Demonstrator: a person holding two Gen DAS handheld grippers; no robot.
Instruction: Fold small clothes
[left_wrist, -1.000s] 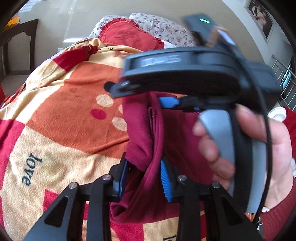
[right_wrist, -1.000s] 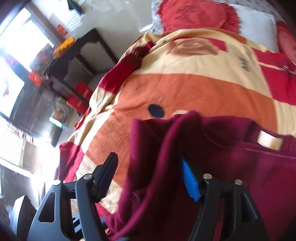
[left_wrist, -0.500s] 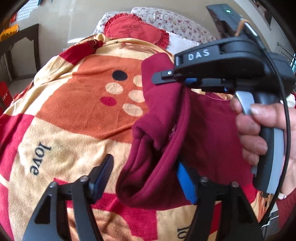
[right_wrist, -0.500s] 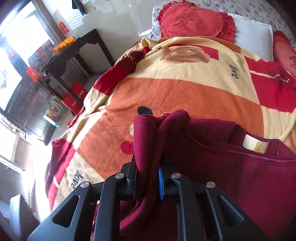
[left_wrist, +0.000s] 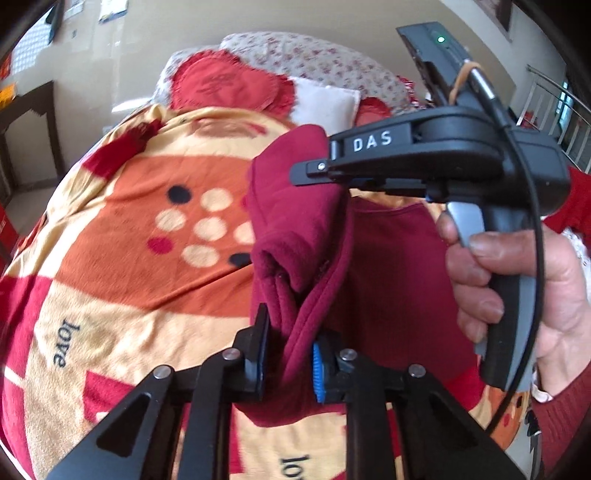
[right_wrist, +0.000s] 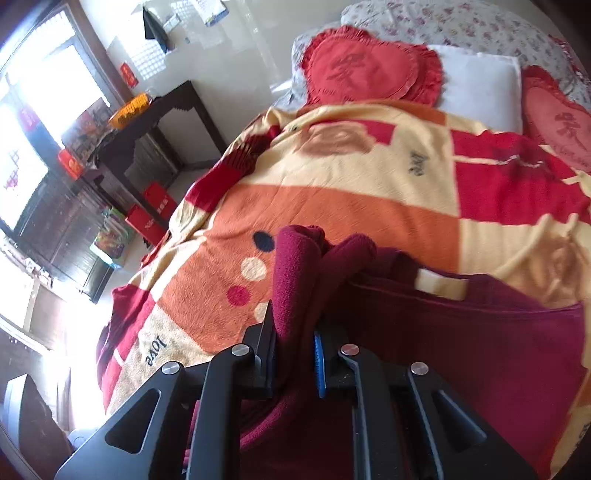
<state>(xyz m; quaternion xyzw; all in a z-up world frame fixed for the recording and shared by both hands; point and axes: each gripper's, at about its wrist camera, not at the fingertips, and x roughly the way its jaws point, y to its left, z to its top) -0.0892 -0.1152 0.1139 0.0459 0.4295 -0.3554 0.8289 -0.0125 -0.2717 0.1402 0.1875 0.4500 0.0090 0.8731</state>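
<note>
Gripping bunched maroon garment (left_wrist: 295, 236) above the patterned blanket (left_wrist: 122, 266), left gripper (left_wrist: 288, 365) has just narrowed onto the cloth; right gripper (right_wrist: 293, 363) clamps a fold beside it.

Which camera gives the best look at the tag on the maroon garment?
The right wrist view: the cream tag sits in plain sight at the neckline of the garment. In the left wrist view the tag is not visible, only bunched fabric.
</note>
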